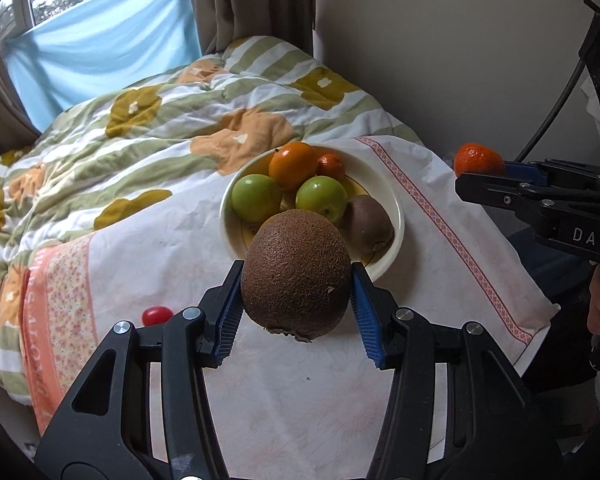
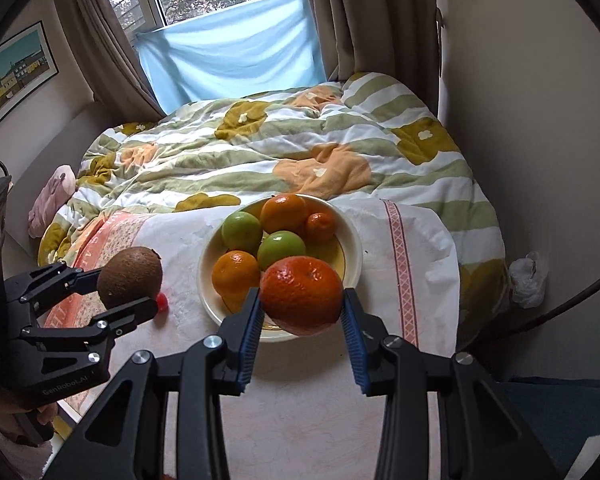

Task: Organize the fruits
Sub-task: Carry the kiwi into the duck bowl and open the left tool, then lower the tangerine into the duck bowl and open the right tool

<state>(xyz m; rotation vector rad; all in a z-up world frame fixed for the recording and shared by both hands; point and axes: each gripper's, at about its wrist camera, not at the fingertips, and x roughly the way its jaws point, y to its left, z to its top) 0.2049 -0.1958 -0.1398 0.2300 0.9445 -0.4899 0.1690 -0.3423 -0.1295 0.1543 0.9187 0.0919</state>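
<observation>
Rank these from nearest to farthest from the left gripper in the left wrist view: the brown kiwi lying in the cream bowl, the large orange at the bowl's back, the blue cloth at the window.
From the left gripper:
1. Brown kiwi, on the near right side of the cream bowl.
2. Large orange, at the bowl's far side.
3. Blue cloth, hanging at the window beyond the bed, upper left.

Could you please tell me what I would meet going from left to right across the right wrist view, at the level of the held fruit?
Left gripper → kiwi in its jaws → small red fruit on the cloth → orange in the bowl → tangerine held by the right gripper.
</observation>
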